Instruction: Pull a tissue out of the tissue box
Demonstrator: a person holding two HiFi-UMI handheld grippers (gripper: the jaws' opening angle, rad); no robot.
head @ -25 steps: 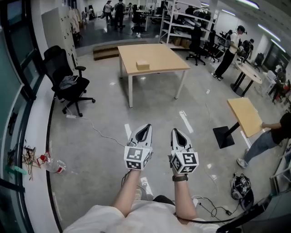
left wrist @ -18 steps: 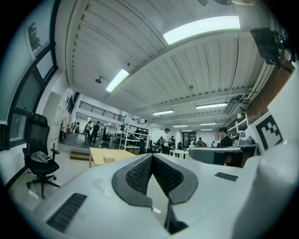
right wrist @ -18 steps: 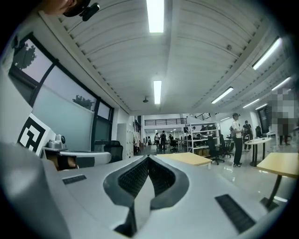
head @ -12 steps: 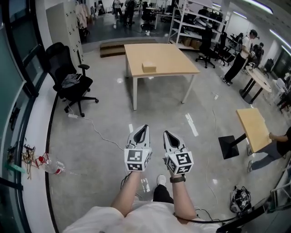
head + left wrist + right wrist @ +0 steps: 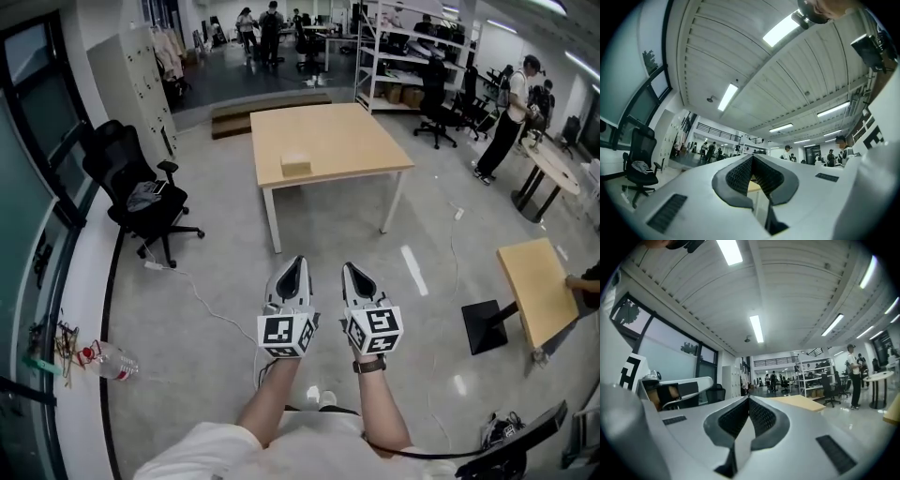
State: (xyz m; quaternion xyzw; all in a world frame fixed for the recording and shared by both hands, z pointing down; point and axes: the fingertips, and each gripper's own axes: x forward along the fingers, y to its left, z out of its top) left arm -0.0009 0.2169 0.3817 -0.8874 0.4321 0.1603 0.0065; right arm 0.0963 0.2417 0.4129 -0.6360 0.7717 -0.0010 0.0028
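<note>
A small tan tissue box (image 5: 295,164) sits on the light wooden table (image 5: 352,141), far ahead across the floor. My left gripper (image 5: 298,265) and right gripper (image 5: 349,270) are held side by side in front of the body, pointing toward that table and well short of it. Both are shut with nothing between the jaws. In the left gripper view the left gripper (image 5: 752,158) has its pads meeting at the tip, with a sliver of tan tabletop showing behind. In the right gripper view the right gripper (image 5: 749,400) is shut too, and the table (image 5: 801,402) lies off to the right.
A black office chair (image 5: 141,192) stands at the left by the window wall. A white cable (image 5: 202,286) runs over the floor. A small tilted table (image 5: 539,291) is at the right. A plastic bottle (image 5: 114,361) lies on the sill. Shelves (image 5: 403,52) and a person (image 5: 511,108) stand behind.
The view has moved forward toward the wooden table, which now looks nearer and more central. Both grippers stay shut and side by side, carried forward with the body.
</note>
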